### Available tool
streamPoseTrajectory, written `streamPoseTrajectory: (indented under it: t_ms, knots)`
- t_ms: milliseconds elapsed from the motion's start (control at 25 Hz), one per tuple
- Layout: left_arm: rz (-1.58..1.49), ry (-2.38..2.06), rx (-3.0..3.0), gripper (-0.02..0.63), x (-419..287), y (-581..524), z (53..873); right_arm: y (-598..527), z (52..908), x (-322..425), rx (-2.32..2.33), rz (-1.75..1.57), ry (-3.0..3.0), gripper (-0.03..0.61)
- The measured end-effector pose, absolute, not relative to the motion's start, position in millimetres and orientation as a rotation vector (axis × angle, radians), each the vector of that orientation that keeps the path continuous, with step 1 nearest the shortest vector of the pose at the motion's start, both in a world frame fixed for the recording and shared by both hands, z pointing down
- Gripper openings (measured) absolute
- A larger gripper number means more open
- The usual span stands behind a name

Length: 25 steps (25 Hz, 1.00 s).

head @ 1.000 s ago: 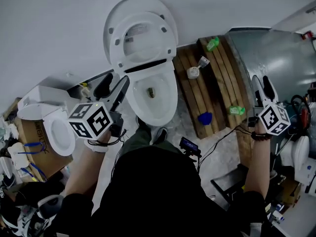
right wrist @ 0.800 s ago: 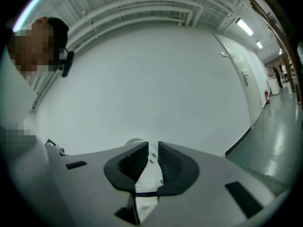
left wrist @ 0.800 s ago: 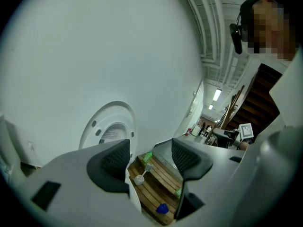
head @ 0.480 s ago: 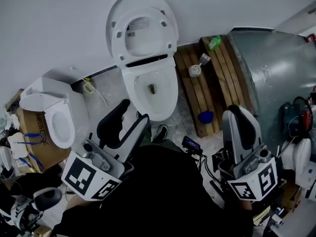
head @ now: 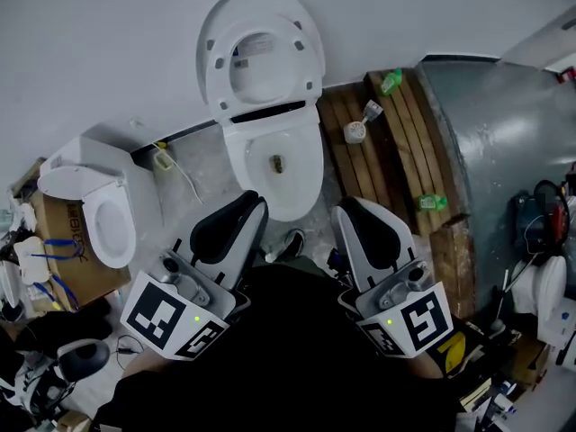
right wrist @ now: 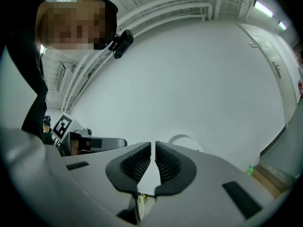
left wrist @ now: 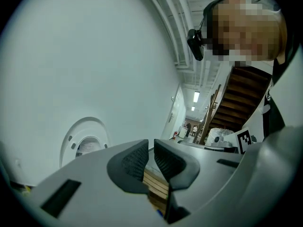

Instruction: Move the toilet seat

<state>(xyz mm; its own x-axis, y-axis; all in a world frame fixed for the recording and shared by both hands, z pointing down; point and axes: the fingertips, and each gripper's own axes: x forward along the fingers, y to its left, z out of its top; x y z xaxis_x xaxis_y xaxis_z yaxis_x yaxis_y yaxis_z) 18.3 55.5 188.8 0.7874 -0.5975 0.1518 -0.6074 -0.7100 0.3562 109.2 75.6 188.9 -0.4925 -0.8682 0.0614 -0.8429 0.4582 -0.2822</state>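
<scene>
Wood pallet (head: 400, 151) on floor, carrying:
- green bottle (head: 389, 80), far end
- white round item w/ handle (head: 354, 130)
- blue item (head: 374, 213)
- 2nd green item (head: 431, 202)

Grey metal panel (head: 504, 142) alongside. Spare white toilet (head: 99, 210) left, cardboard box (head: 63, 259) just beside.

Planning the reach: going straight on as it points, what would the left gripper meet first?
Probably the white wall, just right of the raised toilet seat; the left gripper is shut and empty, depth unclear.
</scene>
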Motion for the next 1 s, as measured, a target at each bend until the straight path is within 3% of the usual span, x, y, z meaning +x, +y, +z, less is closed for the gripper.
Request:
streamPoseTrajectory:
  t_ms: [1000]
  knots:
    - [0.104, -0.832, 2.586, 0.048, -2, 13, 199, 41, 196, 82, -1.600, -0.473, 2.574, 0.049]
